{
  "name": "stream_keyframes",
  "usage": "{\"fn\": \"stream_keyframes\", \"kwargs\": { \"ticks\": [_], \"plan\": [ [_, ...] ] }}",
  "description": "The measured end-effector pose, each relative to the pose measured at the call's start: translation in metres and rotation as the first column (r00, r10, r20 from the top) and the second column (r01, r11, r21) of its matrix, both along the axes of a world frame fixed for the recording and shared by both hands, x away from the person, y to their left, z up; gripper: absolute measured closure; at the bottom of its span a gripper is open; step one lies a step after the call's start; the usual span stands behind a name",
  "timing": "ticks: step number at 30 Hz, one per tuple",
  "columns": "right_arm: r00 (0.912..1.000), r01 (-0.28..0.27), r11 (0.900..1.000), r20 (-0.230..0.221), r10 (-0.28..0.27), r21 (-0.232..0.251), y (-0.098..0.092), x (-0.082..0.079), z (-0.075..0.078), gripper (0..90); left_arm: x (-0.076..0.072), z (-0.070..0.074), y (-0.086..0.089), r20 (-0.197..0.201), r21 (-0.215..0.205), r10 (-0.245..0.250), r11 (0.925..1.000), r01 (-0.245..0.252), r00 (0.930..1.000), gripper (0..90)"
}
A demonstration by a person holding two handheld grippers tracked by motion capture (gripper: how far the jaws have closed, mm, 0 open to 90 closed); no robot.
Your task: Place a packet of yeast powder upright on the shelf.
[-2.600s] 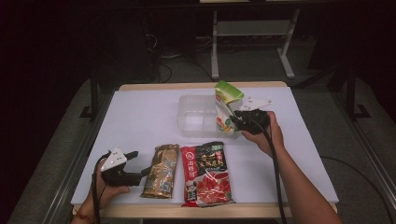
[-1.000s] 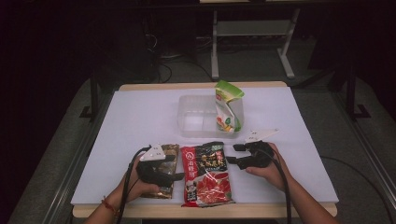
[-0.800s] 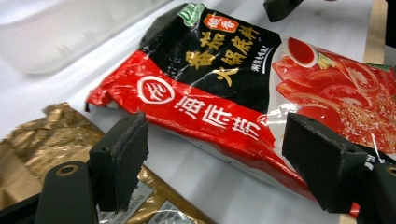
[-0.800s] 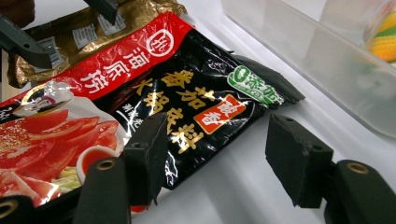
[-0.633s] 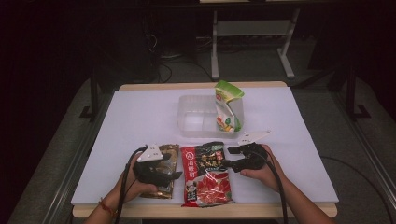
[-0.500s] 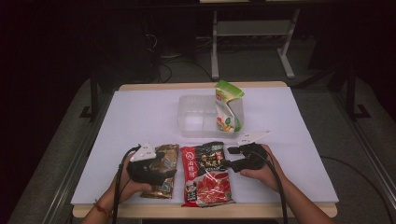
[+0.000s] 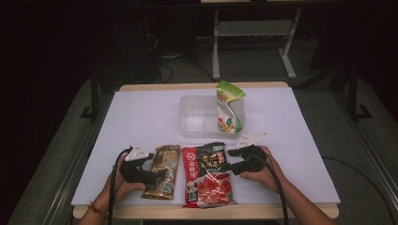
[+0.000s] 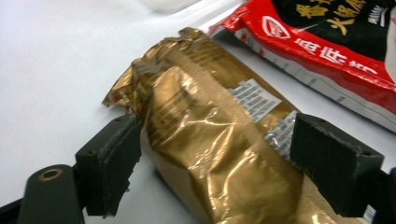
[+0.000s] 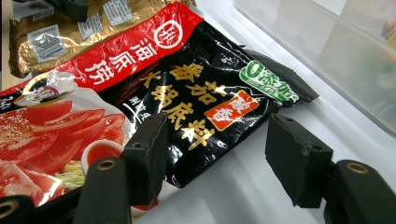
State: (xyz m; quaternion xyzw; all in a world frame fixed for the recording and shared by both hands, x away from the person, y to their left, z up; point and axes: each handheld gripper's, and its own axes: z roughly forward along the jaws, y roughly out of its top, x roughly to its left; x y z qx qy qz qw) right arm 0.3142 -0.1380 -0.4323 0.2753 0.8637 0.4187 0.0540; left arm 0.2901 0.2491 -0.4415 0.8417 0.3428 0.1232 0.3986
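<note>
As before (jaws apart), left gripper straddles gold packet.

- A crinkled gold foil packet is showing white and silver label patches.
- A red-and-black hotpot base pouch is carrying gold lettering, a green-and-white badge and tomato-slice pictures.
- A green-topped white snack bag is standing in a clear plastic container.
- The table sheet is showing plain white.

Gold packet — lower end cut off at the bottom edge of the left gripper view. Red-and-black sauce packet — left end cropped in the right gripper view. Clear container — blurred, upper right.
</note>
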Motion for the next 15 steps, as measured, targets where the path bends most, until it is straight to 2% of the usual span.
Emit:
{"fn": "stream_keyframes", "kwargs": {
  "ticks": [5, 8, 11, 12, 15],
  "plan": [
    [1.0, 0.003, 1.0, -0.002, -0.003, -0.006, 0.001, 0.001, -0.002, 39.0, 0.0, 0.0, 0.001, 0.004, -0.002, 0.009, 1.0, -0.009, 1.0, 15.7],
    [0.9999, 0.014, 1.0, -0.005, -0.014, -0.017, 0.001, 0.003, -0.004, 38.8, -0.005, 0.001, -0.008, 0.018, 0.012, -0.036, 0.9993, 0.036, 0.9992, 15.7],
    [0.9998, 0.015, 1.0, -0.011, -0.015, -0.024, 0.001, 0.005, -0.007, 38.2, -0.005, 0.001, -0.01, 0.024, 0.02, -0.033, 0.9993, 0.032, 0.9992, 15.5],
    [0.9997, 0.018, 1.0, -0.016, -0.018, -0.021, 0.001, 0.005, -0.008, 38.1, -0.002, 0.0, -0.006, 0.007, 0.001, -0.012, 0.9999, 0.012, 0.9999, 15.5],
    [0.9996, 0.018, 1.0, -0.019, -0.018, -0.017, 0.001, 0.005, -0.008, 38.1, 0.0, -0.002, -0.002, -0.017, -0.015, 0.003, 0.9999, -0.003, 0.9999, 15.5]
  ]
}}
